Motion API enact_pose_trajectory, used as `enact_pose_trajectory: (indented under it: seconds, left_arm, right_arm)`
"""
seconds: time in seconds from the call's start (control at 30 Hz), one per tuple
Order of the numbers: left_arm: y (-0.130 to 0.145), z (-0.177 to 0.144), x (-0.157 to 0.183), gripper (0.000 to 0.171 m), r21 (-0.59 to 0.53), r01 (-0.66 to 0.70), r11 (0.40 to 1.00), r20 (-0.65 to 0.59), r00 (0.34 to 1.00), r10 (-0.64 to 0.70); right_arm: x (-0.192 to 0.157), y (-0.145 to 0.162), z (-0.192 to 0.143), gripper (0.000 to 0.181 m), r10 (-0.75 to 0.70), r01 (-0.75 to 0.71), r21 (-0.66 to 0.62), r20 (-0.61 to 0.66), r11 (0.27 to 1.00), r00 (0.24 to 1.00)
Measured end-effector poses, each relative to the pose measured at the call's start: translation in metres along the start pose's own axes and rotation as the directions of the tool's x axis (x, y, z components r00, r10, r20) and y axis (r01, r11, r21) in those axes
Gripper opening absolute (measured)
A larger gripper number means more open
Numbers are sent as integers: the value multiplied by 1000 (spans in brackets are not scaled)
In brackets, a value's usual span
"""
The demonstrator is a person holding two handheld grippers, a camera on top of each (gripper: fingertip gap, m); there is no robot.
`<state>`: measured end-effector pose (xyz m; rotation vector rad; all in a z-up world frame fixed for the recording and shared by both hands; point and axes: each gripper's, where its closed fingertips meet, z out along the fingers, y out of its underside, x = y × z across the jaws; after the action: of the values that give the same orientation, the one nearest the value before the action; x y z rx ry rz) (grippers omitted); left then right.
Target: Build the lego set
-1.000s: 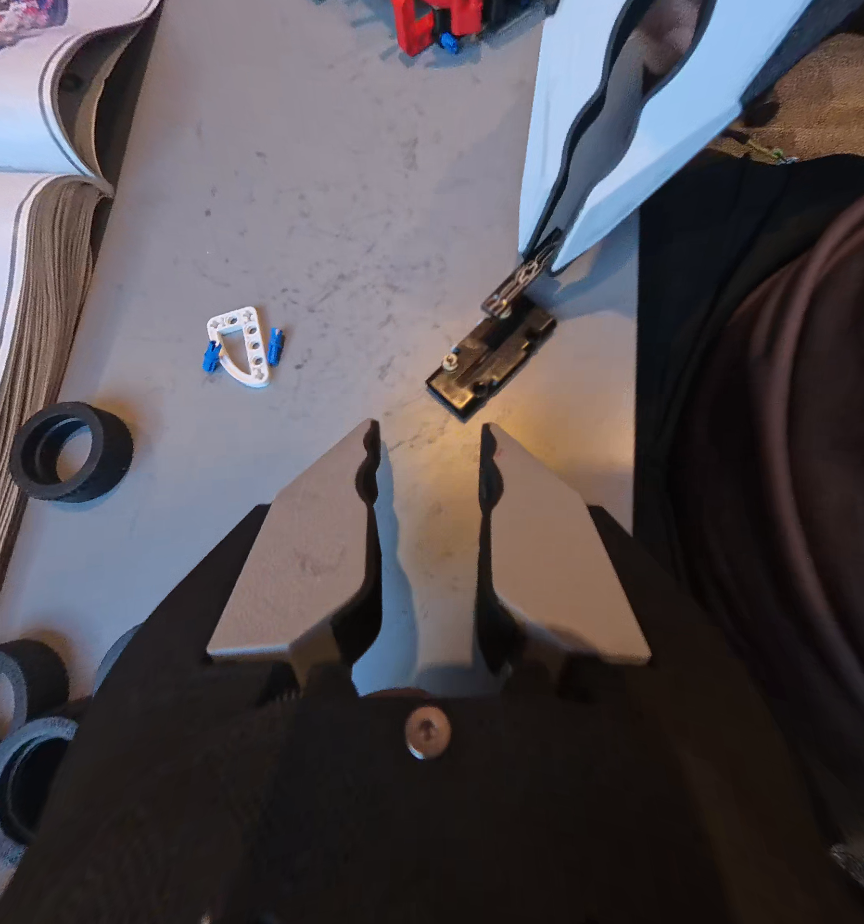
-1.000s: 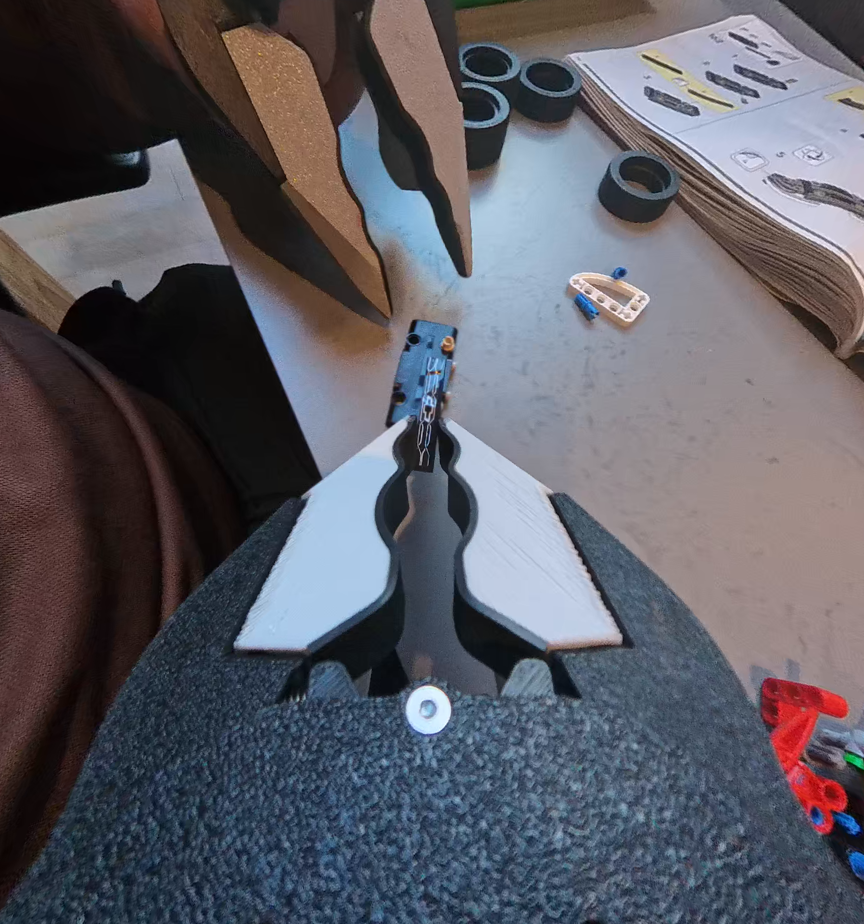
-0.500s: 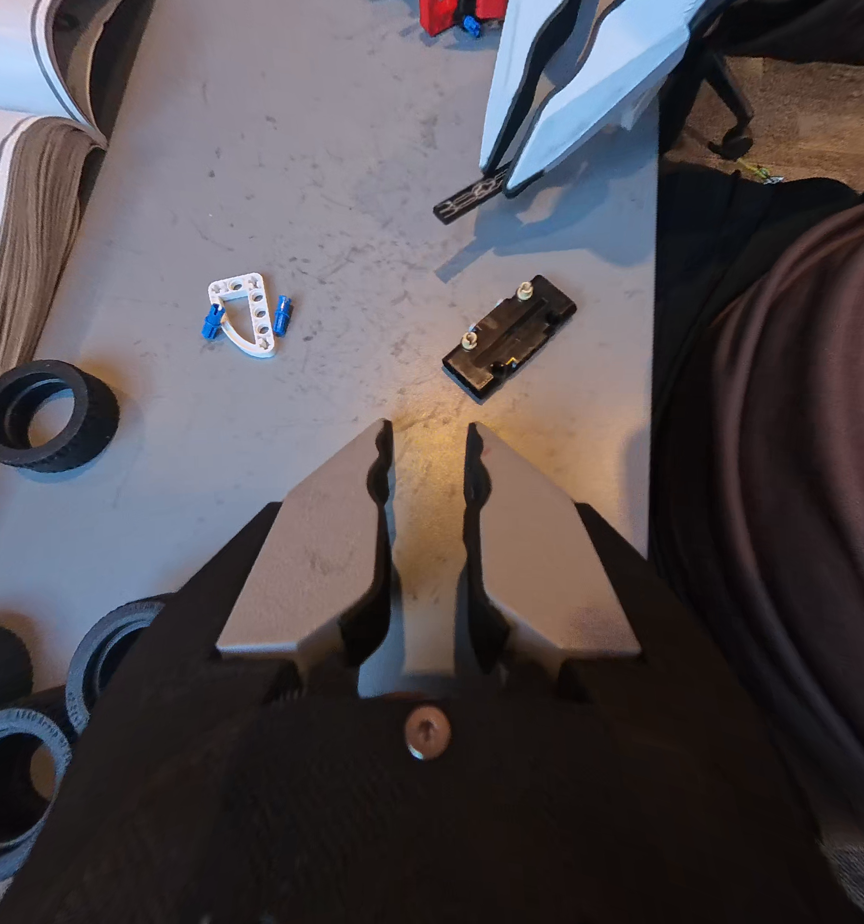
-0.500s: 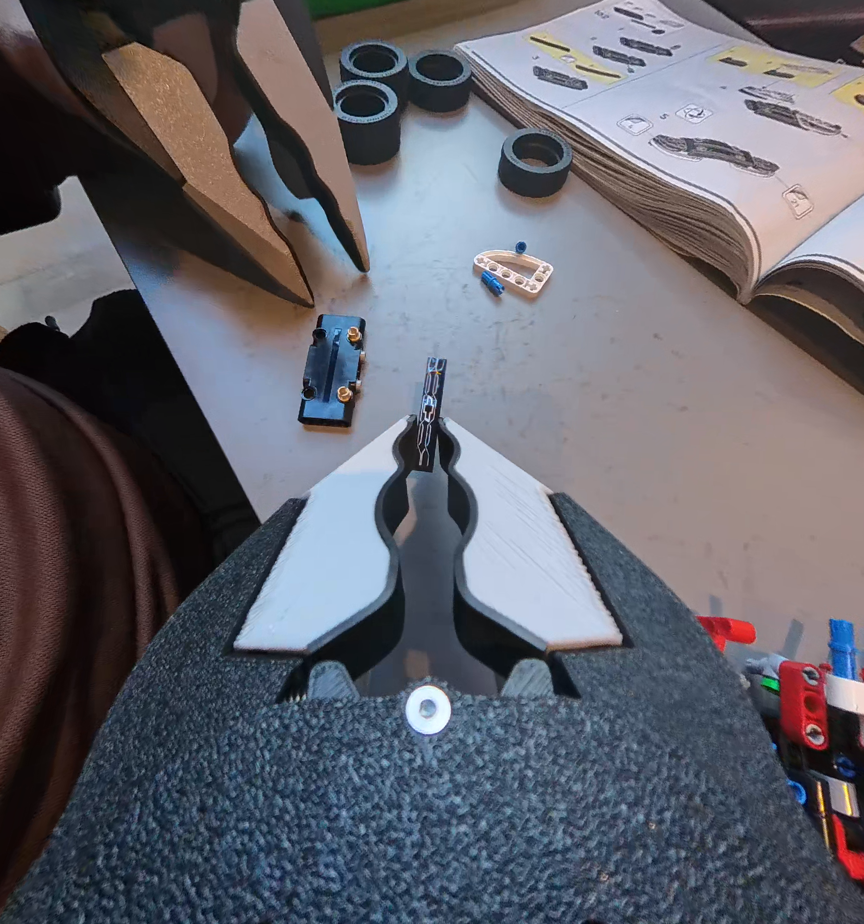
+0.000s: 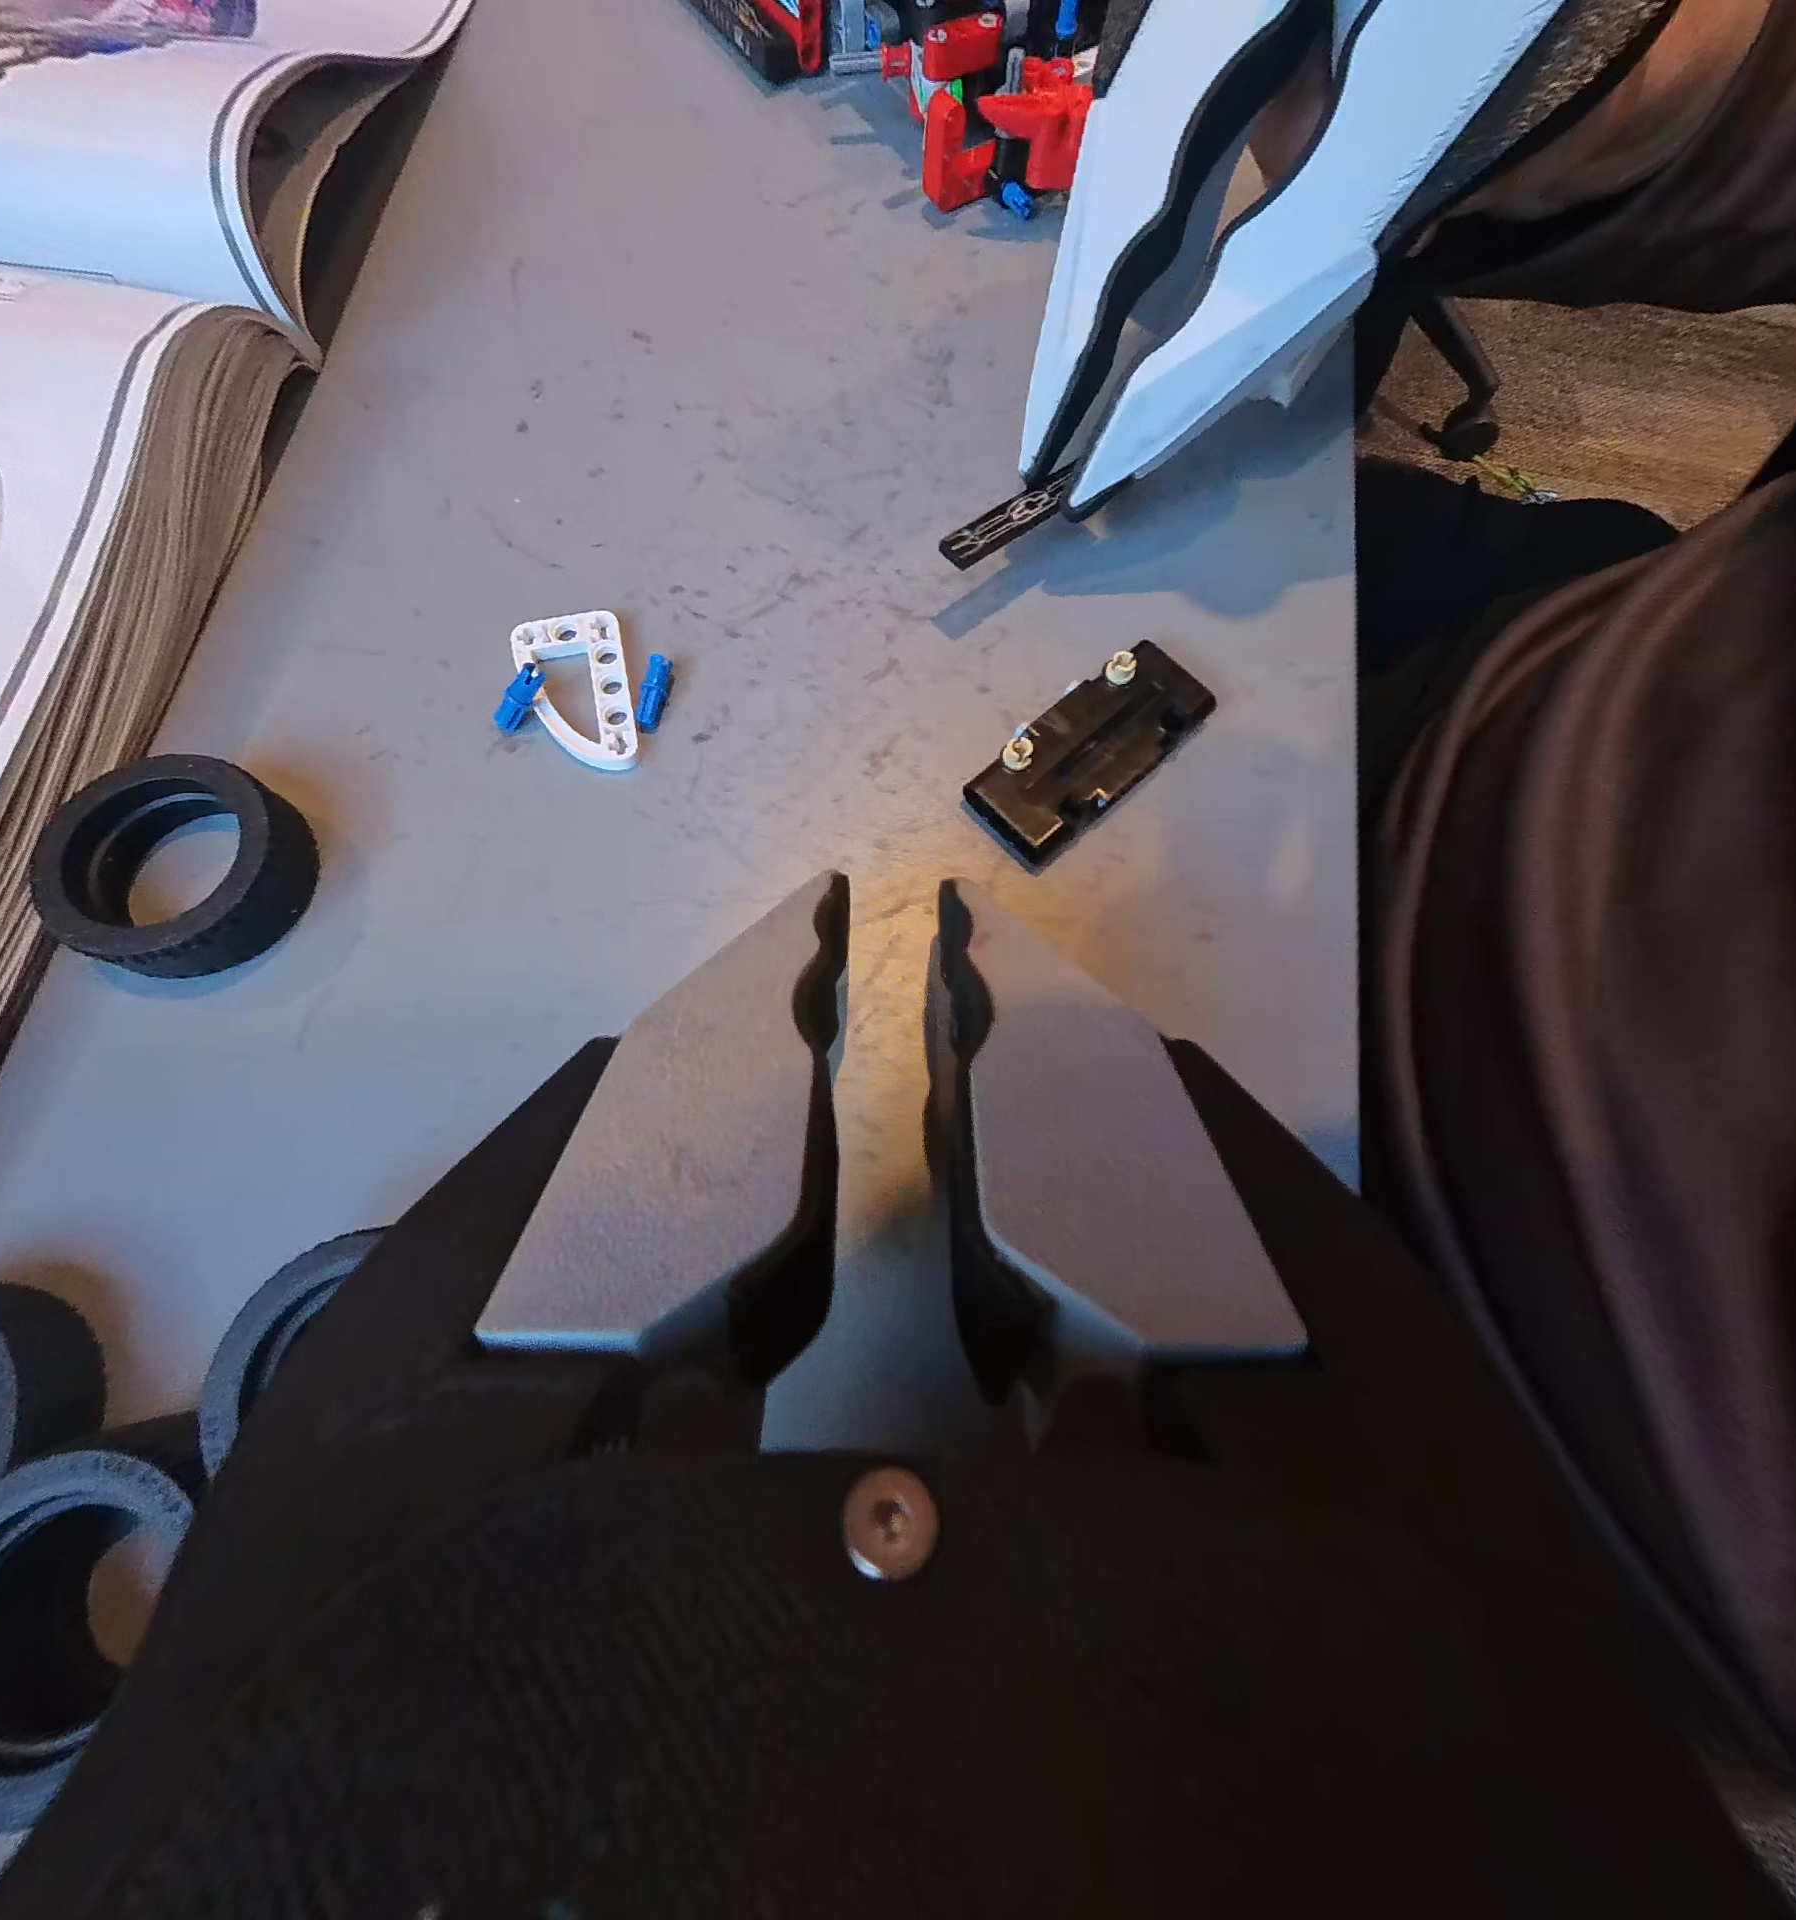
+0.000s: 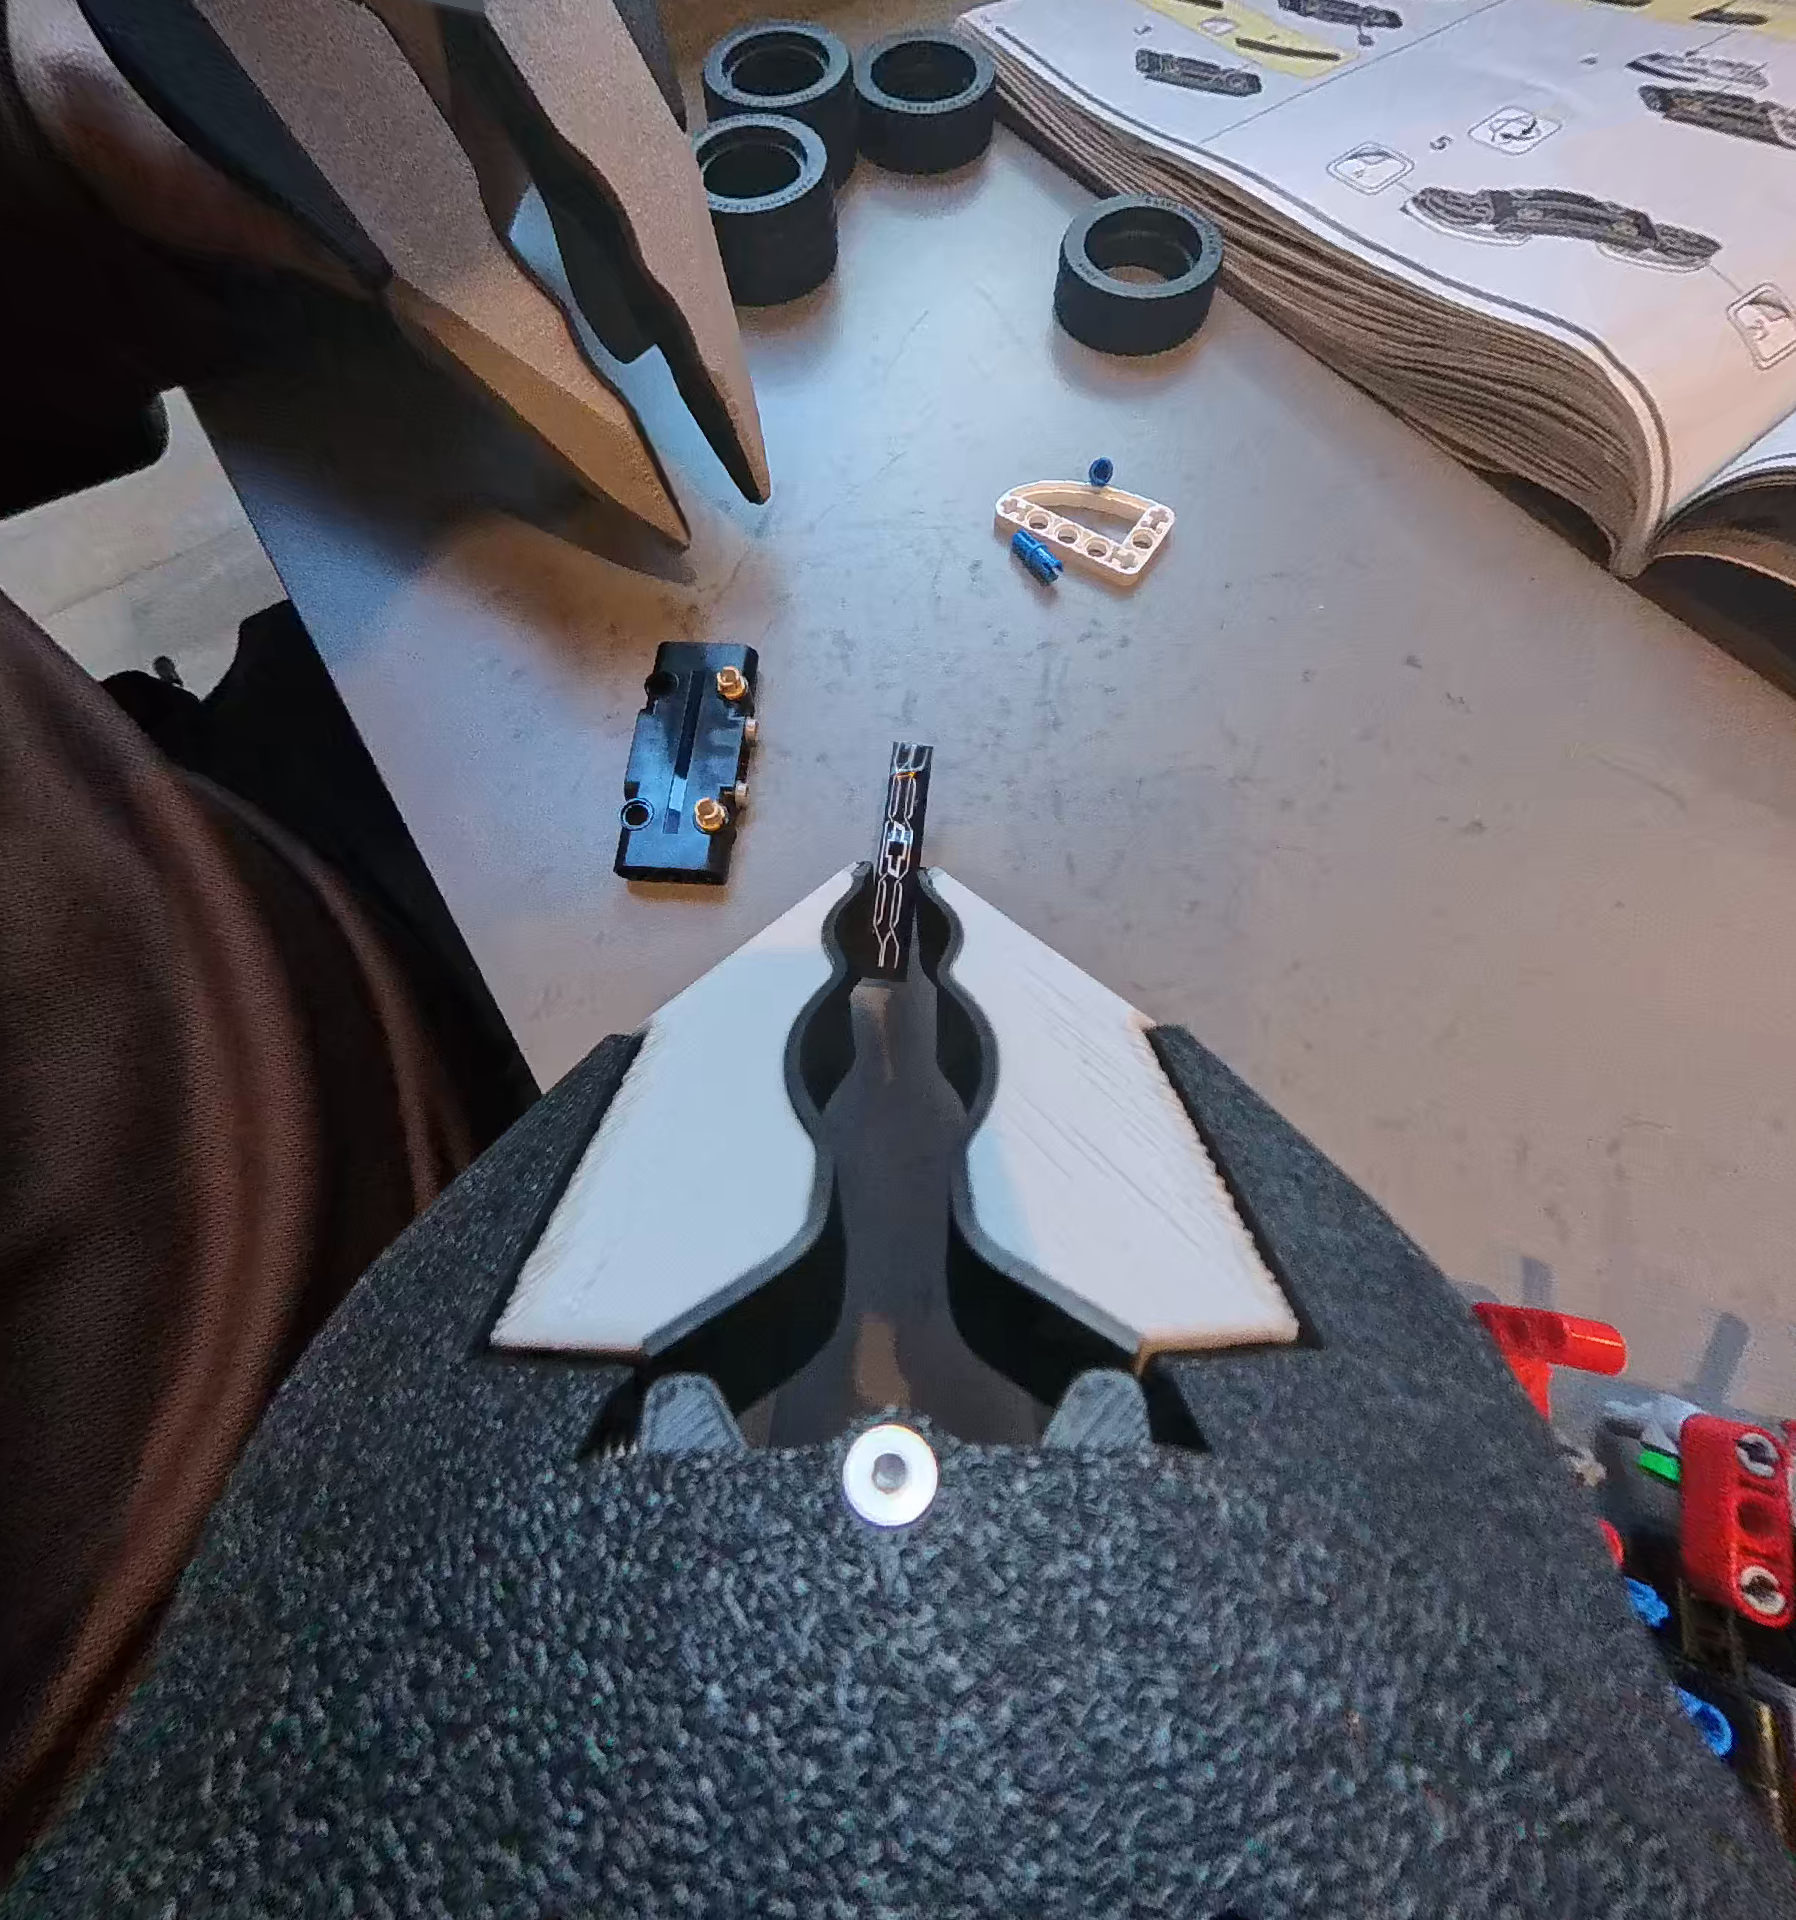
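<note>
Grey and scuffed, the tabletop (image 5: 665, 343) carries an open instruction book (image 6: 1496, 208) along one side, loose black tyres (image 6: 1138, 272) and a heap of red parts (image 5: 1008, 135) at the far end. Seen from its own wrist camera, the right gripper (image 6: 892, 883) is clamped on a thin black printed strip (image 6: 902, 847), which juts out past the tips with its long axis running toward 12 o'clock. The black block (image 6: 688, 764) with tan pins lies flat at about 11 o'clock from those tips, near but apart, its long axis roughly parallel to the strip. The left gripper (image 5: 892, 899) hovers empty, jaws only narrowly parted; the block sits at its 1 o'clock, nearer to it than to the right. My guess is the strip goes onto that block, so the left may steady it. A white curved beam (image 5: 582, 686) with blue pins (image 5: 655, 688) lies aside, untouched.
</note>
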<state>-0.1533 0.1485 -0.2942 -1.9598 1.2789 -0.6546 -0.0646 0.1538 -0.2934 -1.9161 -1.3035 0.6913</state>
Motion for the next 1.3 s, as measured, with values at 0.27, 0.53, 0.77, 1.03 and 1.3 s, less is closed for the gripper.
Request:
enact_pose_trajectory:
  seconds: [0.27, 0.53, 0.77, 1.03, 1.3]
  left_arm:
    - [3, 3, 4, 21, -32, 24, 999, -75, 997, -26]
    - [6, 8, 6, 35, -68, 53, 996, -90, 994, -59]
    - [-3, 20, 24, 37, -70, 36, 997, -129, 991, -45]
    - [-6, 26, 30, 32, -76, -12, 997, -137, 991, 1]
    - [-8, 28, 30, 25, -78, -13, 997, -153, 988, 1]
  right_arm:
    - [1, 0, 1, 8, 33, -33, -5, 21, 999, 999]
    - [-1, 0, 0, 8, -21, 21, 1, -9, 1000, 1000]
    - [-4, 14, 7, 9, -7, 9, -99, 19, 995, 1000]
    - [-8, 15, 4, 17, 73, -69, -61, 64, 996, 995]
    - [-5, 17, 1, 16, 52, -50, -63, 32, 997, 998]
